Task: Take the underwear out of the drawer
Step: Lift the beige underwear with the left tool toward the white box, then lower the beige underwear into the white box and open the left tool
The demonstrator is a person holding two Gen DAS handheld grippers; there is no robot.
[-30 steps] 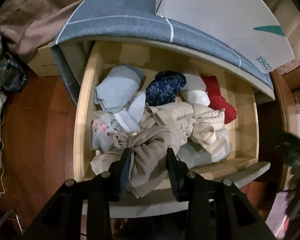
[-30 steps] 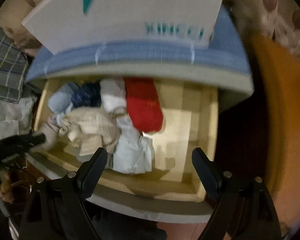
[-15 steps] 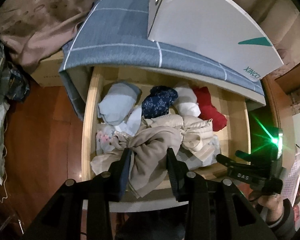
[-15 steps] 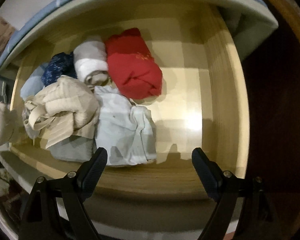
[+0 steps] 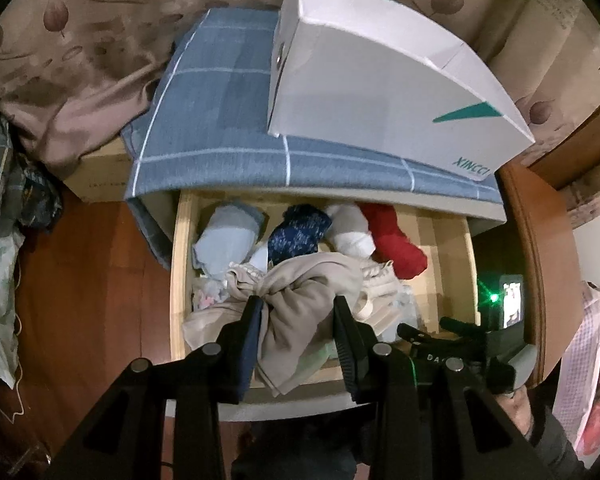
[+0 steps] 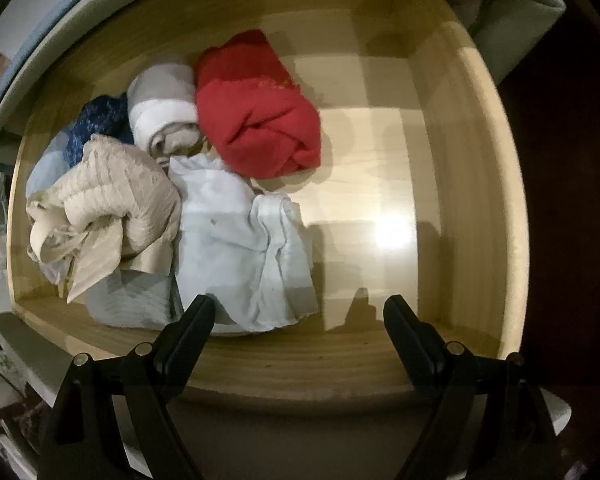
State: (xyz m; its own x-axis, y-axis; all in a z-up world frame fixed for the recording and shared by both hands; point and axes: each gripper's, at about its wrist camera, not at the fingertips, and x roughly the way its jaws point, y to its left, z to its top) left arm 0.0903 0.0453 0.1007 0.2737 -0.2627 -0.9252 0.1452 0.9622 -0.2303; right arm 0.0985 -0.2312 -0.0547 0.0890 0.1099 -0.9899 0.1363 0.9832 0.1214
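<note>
Setting: wooden drawer (image 6: 472, 200) pulled open beneath a blue checked cloth (image 5: 220, 120); a white box (image 5: 380, 92) rests on the cloth
Left gripper (image 5: 298, 322): fingers narrowed and clamped on a beige underwear piece (image 5: 304, 300); the fabric bunches between the pads and hangs over the drawer's front edge
Right gripper (image 6: 300, 314): fingers spread wide, gripping nothing; pointing down over the drawer's front
Nearest: a pale white garment (image 6: 240, 240) just beyond the right gripper's left fingertip
Beyond: cream bundle (image 6: 112, 200); red roll (image 6: 256, 108); grey-white roll (image 6: 164, 112); navy patterned roll (image 6: 96, 124)
Bare floor: right side of the drawer
</note>
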